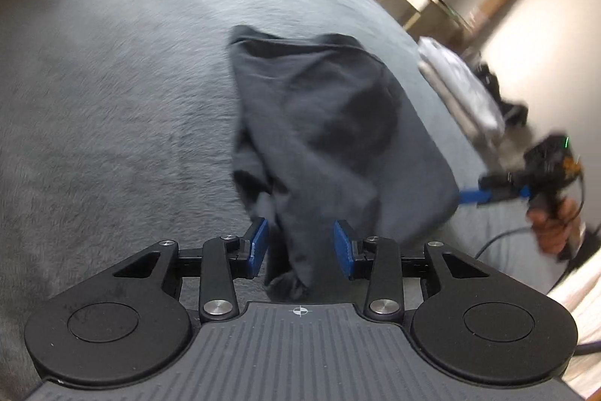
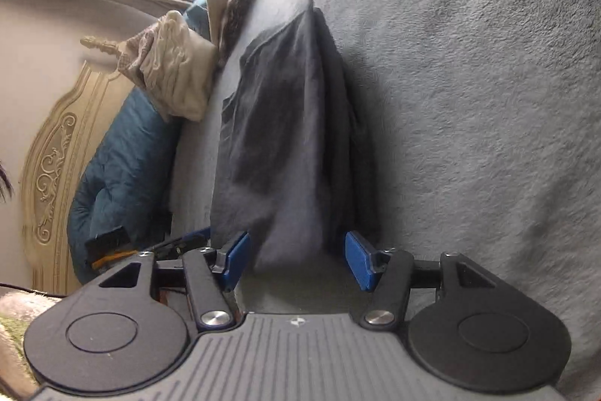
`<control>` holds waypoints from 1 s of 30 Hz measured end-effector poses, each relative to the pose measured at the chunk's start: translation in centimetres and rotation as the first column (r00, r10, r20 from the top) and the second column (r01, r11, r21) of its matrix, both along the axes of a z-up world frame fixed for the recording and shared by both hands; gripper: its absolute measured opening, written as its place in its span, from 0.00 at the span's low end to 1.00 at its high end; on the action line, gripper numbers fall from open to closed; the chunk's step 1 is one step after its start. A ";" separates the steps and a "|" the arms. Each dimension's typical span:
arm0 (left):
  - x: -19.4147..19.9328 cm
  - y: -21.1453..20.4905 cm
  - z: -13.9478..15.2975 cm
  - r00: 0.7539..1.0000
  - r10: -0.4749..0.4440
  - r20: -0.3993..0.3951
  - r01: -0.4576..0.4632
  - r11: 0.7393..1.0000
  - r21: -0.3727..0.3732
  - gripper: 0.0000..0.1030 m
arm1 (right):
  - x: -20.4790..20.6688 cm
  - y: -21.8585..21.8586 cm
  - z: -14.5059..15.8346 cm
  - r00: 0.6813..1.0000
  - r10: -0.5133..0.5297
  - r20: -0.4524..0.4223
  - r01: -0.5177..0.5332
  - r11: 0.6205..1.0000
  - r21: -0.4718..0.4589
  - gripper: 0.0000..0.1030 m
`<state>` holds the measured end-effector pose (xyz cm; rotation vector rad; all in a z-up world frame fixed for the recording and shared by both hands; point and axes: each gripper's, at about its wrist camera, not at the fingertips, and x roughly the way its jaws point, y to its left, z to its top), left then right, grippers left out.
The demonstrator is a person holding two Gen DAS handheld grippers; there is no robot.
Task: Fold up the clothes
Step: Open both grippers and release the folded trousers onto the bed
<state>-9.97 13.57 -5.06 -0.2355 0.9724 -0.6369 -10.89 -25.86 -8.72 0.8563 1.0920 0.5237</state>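
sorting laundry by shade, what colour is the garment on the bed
Dark grey, almost charcoal garment; clearest in the right wrist view.

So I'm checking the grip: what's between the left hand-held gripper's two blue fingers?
In the left wrist view, a bunched end of the dark grey garment lies between the open left hand-held gripper fingers, on the grey blanket.
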 end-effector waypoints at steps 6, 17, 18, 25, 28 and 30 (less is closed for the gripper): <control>-1.3 -1.8 0.6 0.996 -0.025 0.091 0.020 0.998 0.054 0.37 | 0.7 2.1 4.5 0.990 0.047 0.136 -0.034 0.995 -0.094 0.56; -3.1 -0.8 -0.4 0.991 -0.070 0.116 0.072 0.997 -0.010 0.37 | 8.3 17.9 8.9 0.926 0.377 0.033 -0.345 0.877 -0.335 0.56; -3.2 -0.7 -0.5 0.990 -0.077 0.116 0.080 0.997 -0.015 0.37 | 8.4 19.0 8.5 0.925 0.380 0.009 -0.354 0.868 -0.349 0.56; -2.9 -0.3 -1.5 0.986 -0.099 0.132 0.114 0.988 -0.106 0.37 | 8.6 25.9 5.2 0.911 0.379 -0.161 -0.410 0.796 -0.445 0.57; -2.8 0.0 -1.8 0.982 -0.122 0.145 0.143 0.979 -0.147 0.37 | 8.5 26.6 4.0 0.909 0.355 -0.217 -0.416 0.767 -0.489 0.56; -2.7 0.2 -2.1 0.979 -0.136 0.150 0.160 0.973 -0.168 0.37 | 8.5 26.9 3.4 0.909 0.345 -0.235 -0.417 0.749 -0.515 0.54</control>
